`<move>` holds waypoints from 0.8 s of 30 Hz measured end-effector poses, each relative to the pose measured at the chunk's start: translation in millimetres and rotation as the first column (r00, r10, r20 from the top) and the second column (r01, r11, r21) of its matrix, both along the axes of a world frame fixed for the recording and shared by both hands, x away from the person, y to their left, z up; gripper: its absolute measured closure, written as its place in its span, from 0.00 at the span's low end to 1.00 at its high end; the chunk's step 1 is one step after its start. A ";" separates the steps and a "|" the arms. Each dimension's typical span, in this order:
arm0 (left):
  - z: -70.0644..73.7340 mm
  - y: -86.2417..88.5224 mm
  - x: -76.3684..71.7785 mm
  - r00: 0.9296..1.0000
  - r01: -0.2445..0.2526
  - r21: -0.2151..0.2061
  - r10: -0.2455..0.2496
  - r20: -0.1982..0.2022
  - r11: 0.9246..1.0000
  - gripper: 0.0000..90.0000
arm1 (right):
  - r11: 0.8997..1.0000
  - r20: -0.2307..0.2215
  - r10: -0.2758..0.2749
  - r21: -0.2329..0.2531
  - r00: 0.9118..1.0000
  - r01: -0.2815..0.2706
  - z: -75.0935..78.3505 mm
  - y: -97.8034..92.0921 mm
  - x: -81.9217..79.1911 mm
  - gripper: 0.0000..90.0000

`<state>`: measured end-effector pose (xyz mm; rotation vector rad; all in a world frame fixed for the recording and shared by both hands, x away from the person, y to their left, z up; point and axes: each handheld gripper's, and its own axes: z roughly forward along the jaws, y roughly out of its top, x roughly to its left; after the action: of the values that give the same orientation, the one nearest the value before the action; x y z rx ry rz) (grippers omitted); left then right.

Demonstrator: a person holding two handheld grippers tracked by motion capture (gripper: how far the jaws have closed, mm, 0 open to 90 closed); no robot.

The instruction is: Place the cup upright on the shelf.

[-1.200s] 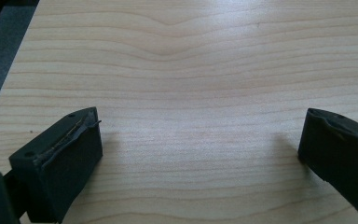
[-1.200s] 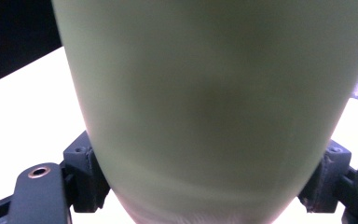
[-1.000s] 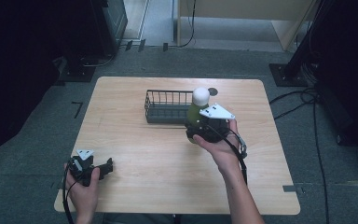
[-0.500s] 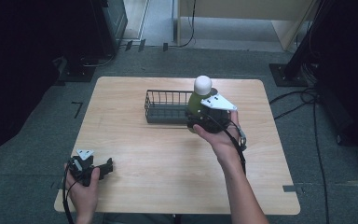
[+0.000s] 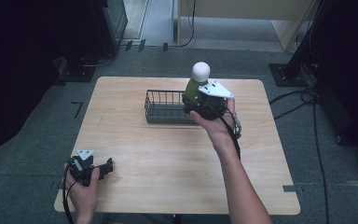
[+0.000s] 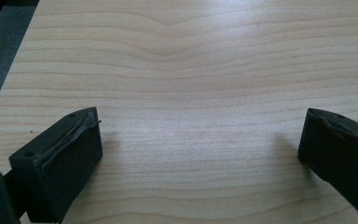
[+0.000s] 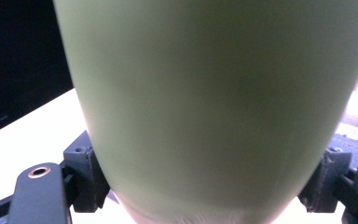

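Above the right end of the wire basket [image 5: 164, 107], the right gripper [image 5: 200, 105] holds a green bottle [image 5: 193, 88] with a round white cap [image 5: 201, 71], upright. Its jaws press both sides of the bottle's body [image 7: 214, 102], closed on it. Near the table's [image 5: 168, 149] front left corner, the left gripper [image 5: 98, 169] rests low over bare wood, jaws spread wide with nothing between them. Both grippers are well apart.

Wooden table [image 5: 168, 154]; wire basket [image 5: 164, 108] on it
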<state>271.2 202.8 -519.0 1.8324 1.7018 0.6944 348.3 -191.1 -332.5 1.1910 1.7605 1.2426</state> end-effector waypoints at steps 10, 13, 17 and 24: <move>0.0 0.0 0.0 1.000 0.000 0.000 0.000 0.000 1.000 0.00 | 1.000 0.014 -0.027 0.005 1.000 0.027 -1.7 3.7 23.5 0.22; 0.0 0.0 0.0 1.000 0.000 0.000 0.000 0.000 1.000 0.00 | 0.999 0.011 -0.040 0.000 0.999 0.040 -3.2 4.1 32.0 0.22; 0.0 0.0 0.0 1.000 0.000 0.000 0.000 0.000 1.000 0.00 | 0.999 0.009 -0.054 0.007 0.999 0.053 -4.7 6.5 43.6 0.22; 0.0 0.1 0.0 1.000 0.001 0.001 -0.001 -0.001 1.000 0.00 | 0.998 0.012 -0.064 0.007 0.998 0.064 -8.9 12.2 57.4 0.22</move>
<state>271.1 202.9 -518.9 1.8349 1.7010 0.6940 405.7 -178.9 -341.4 1.2314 1.6973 1.2166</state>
